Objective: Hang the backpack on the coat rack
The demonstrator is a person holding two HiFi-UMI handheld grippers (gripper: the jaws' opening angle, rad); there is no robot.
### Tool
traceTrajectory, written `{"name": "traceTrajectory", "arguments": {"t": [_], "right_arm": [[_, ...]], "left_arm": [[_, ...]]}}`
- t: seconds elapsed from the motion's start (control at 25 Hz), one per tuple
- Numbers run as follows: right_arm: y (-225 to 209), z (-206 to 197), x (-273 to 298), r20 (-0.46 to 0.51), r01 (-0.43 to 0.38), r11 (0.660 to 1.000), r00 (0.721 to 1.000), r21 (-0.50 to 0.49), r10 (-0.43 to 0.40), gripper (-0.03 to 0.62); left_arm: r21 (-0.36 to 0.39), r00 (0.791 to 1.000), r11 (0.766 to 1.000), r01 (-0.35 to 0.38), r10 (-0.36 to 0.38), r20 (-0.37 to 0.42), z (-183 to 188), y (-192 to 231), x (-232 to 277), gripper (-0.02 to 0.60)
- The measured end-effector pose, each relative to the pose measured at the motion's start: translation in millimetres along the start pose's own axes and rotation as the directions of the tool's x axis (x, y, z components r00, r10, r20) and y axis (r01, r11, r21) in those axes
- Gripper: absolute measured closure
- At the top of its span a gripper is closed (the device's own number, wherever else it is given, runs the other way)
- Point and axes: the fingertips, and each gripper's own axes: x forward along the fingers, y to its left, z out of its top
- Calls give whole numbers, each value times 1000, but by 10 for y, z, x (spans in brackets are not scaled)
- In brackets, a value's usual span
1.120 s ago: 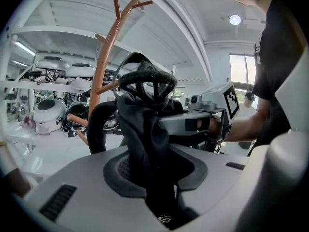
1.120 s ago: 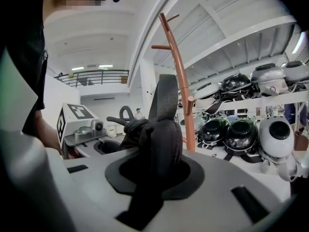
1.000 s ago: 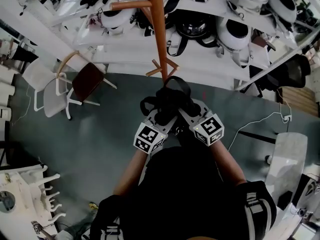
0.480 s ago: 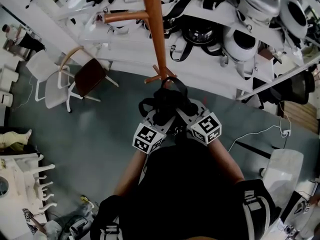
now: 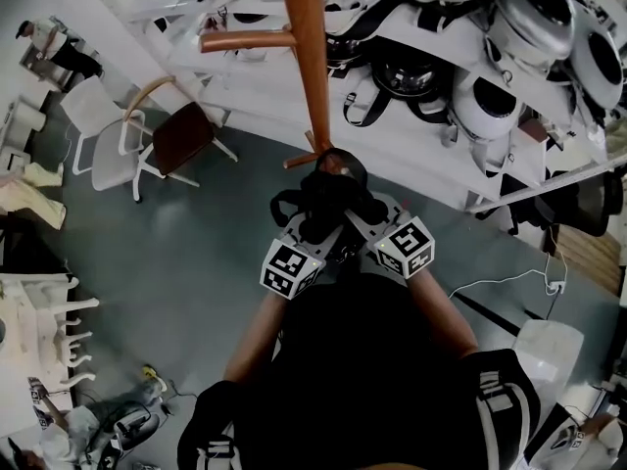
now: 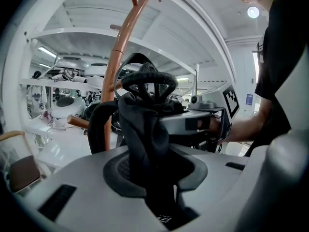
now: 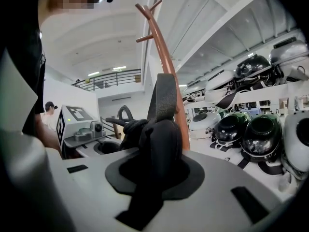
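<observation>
The backpack (image 5: 328, 202) hangs in the air, bunched between both grippers, its top loop (image 5: 340, 160) just at the foot of the coat rack (image 5: 306, 57) pole beside a low peg (image 5: 299, 161). The rack stands nearer than a second ago, so the approach is nearly done, but no peg carries the bag yet. The left gripper (image 5: 313, 228) and right gripper (image 5: 358, 215), side by side and tipped slightly down, each clamp black strap fabric with jaws partly closed.
</observation>
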Motion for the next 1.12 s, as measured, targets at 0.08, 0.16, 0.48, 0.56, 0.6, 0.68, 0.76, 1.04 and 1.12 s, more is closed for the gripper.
{"name": "traceTrajectory", "arguments": {"t": [0.08, 0.16, 0.48, 0.56, 0.6, 0.68, 0.76, 1.04, 1.12], "right_arm": [[-48, -10, 25, -8, -20, 1000, 1000, -7, 20, 502], [-77, -19, 62, -19, -45, 999, 999, -16, 45, 502], [-211, -41, 171, -41, -107, 994, 994, -20, 106, 502], [-252, -60, 176, -44, -116, 993, 992, -15, 116, 502], [-271, -65, 180, -46, -121, 993, 992, -14, 120, 502], [-300, -68, 192, -48, -130, 991, 990, -14, 129, 502], [-324, -63, 211, -50, -140, 990, 989, -16, 139, 502], [-400, -94, 287, -85, -165, 985, 983, -52, 160, 502], [-424, -97, 322, -91, -171, 984, 982, -54, 166, 502]], "left_arm": [[-13, 1000, 1000, -23, 23, 5, -2, 28, 48, 459], [-29, 999, 998, -47, 47, 9, -15, 68, 79, 459], [-68, 994, 992, -108, 108, 4, -14, 193, 197, 458], [-65, 993, 991, -117, 118, 3, -8, 205, 239, 458], [-67, 993, 990, -121, 121, 0, -9, 210, 256, 457], [-75, 991, 989, -130, 130, -8, -10, 221, 280, 457], [-81, 990, 987, -141, 141, -9, -6, 246, 301, 457], [-115, 987, 980, -161, 162, -6, -20, 318, 378, 457], [-121, 986, 978, -168, 169, -8, -24, 354, 397, 457]]}}
